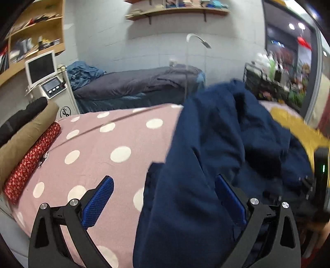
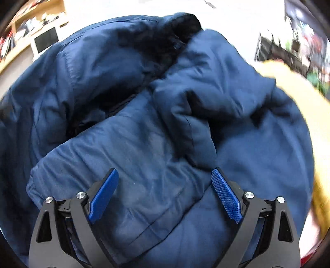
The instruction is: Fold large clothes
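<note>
- The right claw (image 2: 165,195) stands with its jaws wide apart above the navy jacket (image 2: 144,127); no fabric is pinched between the blue pads (image 2: 225,198), so it holds nothing.
- The left claw (image 1: 163,198) is also spread wide. A hanging edge of the navy jacket (image 1: 185,195) lies between its fingers, nearer the right-hand one, but the pads do not press on it; I judge it free of any grip.
- The jacket lies in a rumpled heap on the pink spotted cover (image 1: 99,148) of the bed, its dark collar (image 2: 181,26) at the far end and a sleeve (image 2: 185,115) flopped across the body.
- Progress, as a judgement: the garment seems laid down but not yet spread. Flattening it, folding in the sleeves and doubling the body all look left to do.
- A yellow garment (image 1: 292,125) lies just beside the jacket, apparently unfolded.
- At the bed's left edge sit rolled or folded pieces: a red patterned one (image 1: 31,162), a tan one (image 1: 24,140) and a black one (image 1: 22,117), possibly finished work.
- Containers: the wooden shelving unit (image 1: 35,33) and the wall shelf (image 1: 177,10) hold stacked items, too blurred to name.
</note>
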The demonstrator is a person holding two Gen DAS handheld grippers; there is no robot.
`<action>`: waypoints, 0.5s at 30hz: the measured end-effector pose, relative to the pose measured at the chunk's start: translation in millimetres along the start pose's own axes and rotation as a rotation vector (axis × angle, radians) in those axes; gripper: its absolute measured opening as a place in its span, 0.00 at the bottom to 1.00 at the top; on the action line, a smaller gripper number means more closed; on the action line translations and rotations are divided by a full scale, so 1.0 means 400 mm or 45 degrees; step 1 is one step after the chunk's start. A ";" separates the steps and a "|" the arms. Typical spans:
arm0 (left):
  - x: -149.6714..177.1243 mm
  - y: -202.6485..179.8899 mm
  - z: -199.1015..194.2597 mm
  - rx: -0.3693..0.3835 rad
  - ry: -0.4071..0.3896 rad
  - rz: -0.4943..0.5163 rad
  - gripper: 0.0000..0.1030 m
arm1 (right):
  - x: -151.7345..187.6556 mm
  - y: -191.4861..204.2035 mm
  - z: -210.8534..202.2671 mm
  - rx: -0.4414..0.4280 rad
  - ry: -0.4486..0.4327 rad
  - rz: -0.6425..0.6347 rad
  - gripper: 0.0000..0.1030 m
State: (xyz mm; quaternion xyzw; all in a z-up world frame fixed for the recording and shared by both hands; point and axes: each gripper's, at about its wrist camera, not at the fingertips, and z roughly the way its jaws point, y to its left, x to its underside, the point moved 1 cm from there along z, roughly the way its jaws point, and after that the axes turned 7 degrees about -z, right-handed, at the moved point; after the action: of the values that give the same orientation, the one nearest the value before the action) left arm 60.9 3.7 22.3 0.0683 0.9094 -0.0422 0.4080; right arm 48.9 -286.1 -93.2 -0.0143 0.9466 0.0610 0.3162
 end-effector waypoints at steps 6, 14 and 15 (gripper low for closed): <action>0.124 0.014 0.065 0.098 0.293 -0.245 0.94 | 0.017 0.002 0.017 -0.013 0.022 0.008 0.88; 0.139 -0.003 0.135 -0.055 0.295 -0.130 0.34 | 0.030 0.035 0.039 0.067 0.030 -0.073 0.88; 0.126 -0.001 0.141 -0.057 0.286 -0.121 0.32 | 0.031 0.032 0.035 0.062 0.029 -0.067 0.88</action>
State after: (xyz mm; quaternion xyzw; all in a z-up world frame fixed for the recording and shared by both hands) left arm 69.3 0.3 -52.8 0.0204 0.9523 -0.0330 0.3026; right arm 46.6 -271.4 -110.4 -0.0321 0.9507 0.0295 0.3071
